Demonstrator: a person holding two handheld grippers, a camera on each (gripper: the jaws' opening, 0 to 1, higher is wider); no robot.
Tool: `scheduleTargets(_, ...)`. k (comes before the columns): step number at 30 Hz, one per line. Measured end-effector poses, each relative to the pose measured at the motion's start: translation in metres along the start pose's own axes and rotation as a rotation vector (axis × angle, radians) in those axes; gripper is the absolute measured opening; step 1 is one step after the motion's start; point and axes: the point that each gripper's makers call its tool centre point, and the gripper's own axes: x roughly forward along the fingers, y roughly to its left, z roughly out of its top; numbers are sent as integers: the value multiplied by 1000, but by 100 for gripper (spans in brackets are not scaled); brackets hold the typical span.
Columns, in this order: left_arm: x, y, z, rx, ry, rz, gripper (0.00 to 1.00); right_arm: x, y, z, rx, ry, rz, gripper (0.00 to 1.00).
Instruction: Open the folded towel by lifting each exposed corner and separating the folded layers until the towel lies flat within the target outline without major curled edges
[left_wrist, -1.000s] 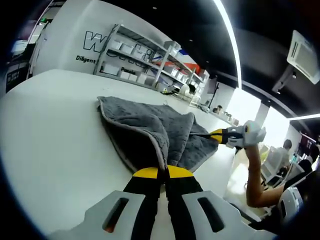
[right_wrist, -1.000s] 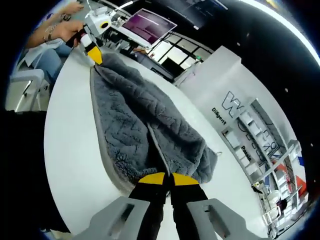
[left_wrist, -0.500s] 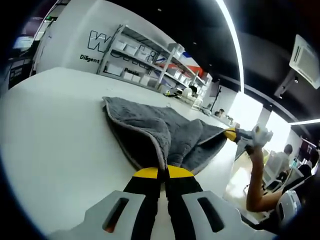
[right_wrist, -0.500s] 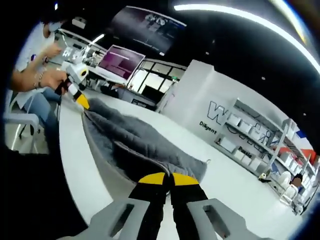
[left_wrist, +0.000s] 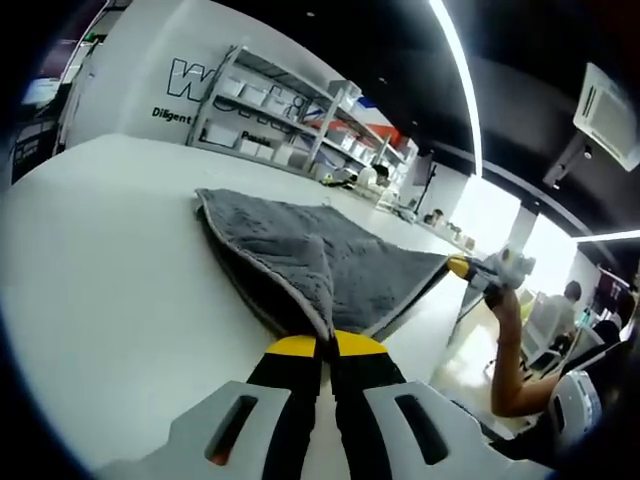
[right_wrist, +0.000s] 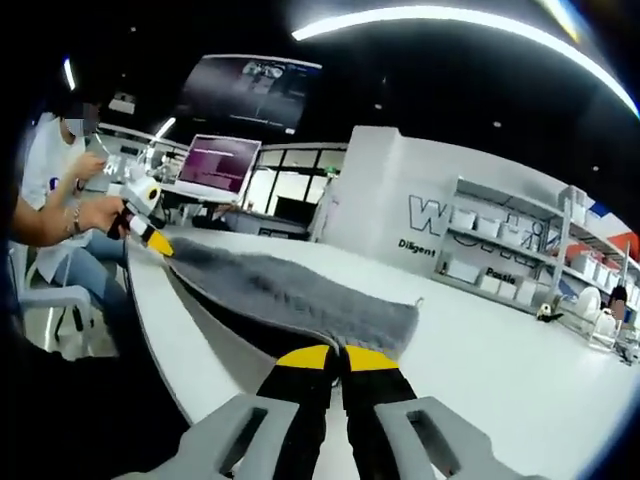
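Grey towel (left_wrist: 330, 260) stretched taut, long axis btwn left tool (left_wrist: 325, 346) & right tool (right_wrist: 334, 357).

Towel (left_wrist: 330, 255): dark grey pile with a faint zigzag texture, paler grey edging. Table (left_wrist: 110, 260): plain white. Left gripper (left_wrist: 325, 345): yellow tips on black jaws, light grey body. Right gripper (right_wrist: 336, 356): same yellow, black and grey. Back wall (right_wrist: 385, 195): white with dark lettering. Shelves (left_wrist: 290, 110): white, with red and blue items. Monitor (right_wrist: 218, 160): magenta screen.
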Motion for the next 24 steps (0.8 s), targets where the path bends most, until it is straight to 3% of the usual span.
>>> scheduleTargets(7,-1,-12,-17,3,54,-33,3,-8,-1,-19,21,41,-3,0)
scheduleTargets(16,-4,-1,-11,-50,48,-42,3,-11,5,-46,3,130,38,1)
scheduleTargets(21,-5,0,-11,-79,42,-50,3,-15,5,-46,1,139,43,1)
scheduleTargets(24,-5,-1,-9,-55,36,-38,4,-15,6,-46,0,149,46,2)
